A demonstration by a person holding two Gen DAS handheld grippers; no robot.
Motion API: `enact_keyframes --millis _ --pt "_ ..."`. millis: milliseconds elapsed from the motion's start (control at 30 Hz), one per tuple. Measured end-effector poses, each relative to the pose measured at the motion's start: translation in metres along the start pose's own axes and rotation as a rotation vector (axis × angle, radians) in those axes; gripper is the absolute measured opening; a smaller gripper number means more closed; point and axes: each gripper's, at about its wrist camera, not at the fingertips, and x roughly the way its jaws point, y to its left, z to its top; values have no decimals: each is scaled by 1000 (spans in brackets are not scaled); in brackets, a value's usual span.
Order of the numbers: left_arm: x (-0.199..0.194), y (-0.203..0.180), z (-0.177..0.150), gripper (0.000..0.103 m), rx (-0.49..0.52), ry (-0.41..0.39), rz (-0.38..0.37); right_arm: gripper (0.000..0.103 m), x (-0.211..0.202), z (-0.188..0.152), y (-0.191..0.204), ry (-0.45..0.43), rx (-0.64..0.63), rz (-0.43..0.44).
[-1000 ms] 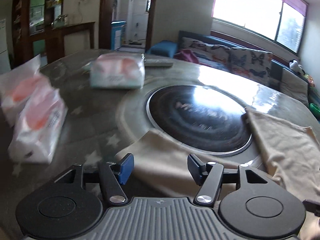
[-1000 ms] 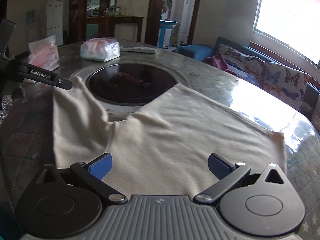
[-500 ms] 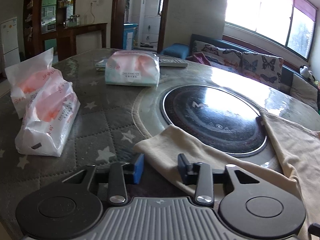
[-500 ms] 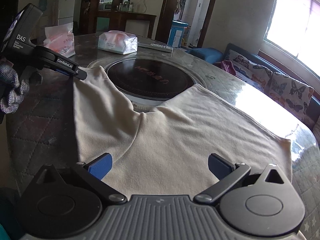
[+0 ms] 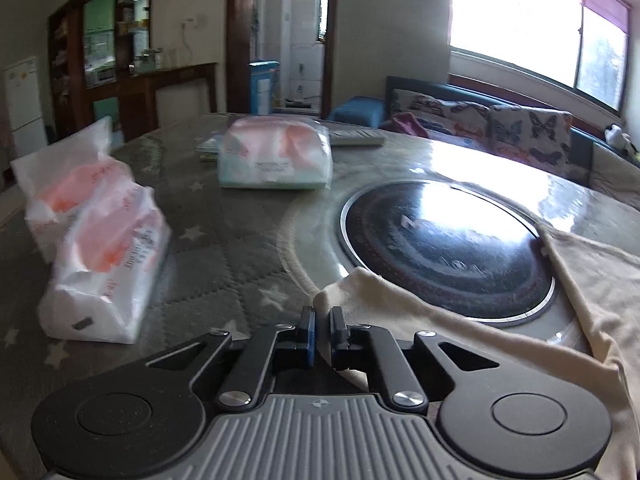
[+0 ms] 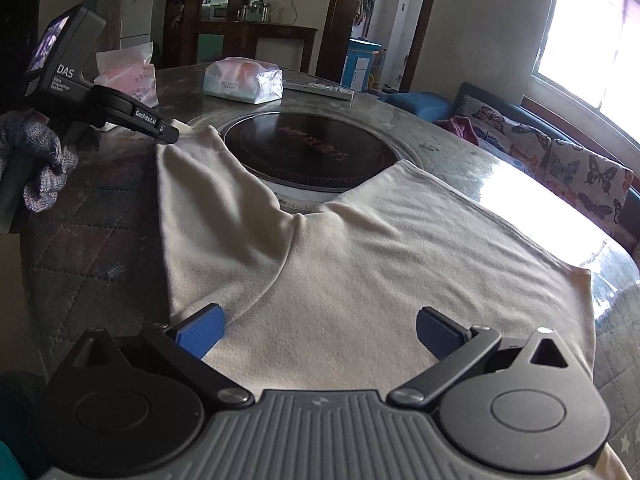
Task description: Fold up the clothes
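Note:
A cream shirt (image 6: 380,260) lies flat on the round table, one sleeve (image 5: 400,304) stretched out to the left past the black cooktop disc (image 5: 448,248). My left gripper (image 5: 322,318) is at the sleeve's end, its jaws closing down to a narrow slit with the cuff pinched between the blue pads. The right wrist view shows the same left gripper (image 6: 170,134) biting the sleeve tip, held by a gloved hand (image 6: 36,160). Low over the shirt's near edge, my right gripper (image 6: 320,328) stands open, pads wide apart and nothing between them.
Two tissue packs (image 5: 108,276) stand at the table's left and another pack (image 5: 276,156) at the back, with a remote (image 5: 356,136) beside it. The table (image 5: 224,248) has a grey star-patterned cover. A sofa (image 6: 560,160) runs under the window on the right.
The left jaws went from wide open to shut on the sleeve's end. The right gripper slid a little over the shirt and stayed open.

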Motion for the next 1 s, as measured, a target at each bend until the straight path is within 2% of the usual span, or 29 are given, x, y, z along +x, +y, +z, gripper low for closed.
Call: enact_keyframes --millis 67,167,233,333,367,433,533,600,767,800,900,1000 --pt "-7 3 1 7 -17 -29 19 103 -1 -1 0 0 -1 1" --pt "-6 6 -1 9 -4 -8 18 103 0 -1 -1 -1 4 7" --pt "-1 8 -4 17 -6 35 13 103 -1 -1 -1 0 4 9" --pt "-7 10 -3 30 -19 12 34 103 -4 -1 -1 -6 -5 3" --pt "-11 9 -2 31 -18 0 36 103 -5 0 -1 -8 -7 3" --pt "-21 2 1 29 9 -21 -9 103 -8 0 -3 -14 -3 -2" --pt "-31 -23 -2 27 113 -10 -129 103 -11 -1 -8 -20 14 -9" --pt "-32 -41 -6 21 178 9 -209 103 -11 -1 -11 -16 37 -8" --pt "-13 -70 -8 17 247 65 -297 103 -7 0 -9 -14 44 7" --pt "-9 -75 -8 17 261 73 -310 103 -7 0 -8 -17 38 13" --pt "2 -79 -12 17 304 40 -259 103 -2 0 -3 -2 18 25" --pt "8 -76 -10 18 285 42 -241 103 0 -3 -2 6 29 36"
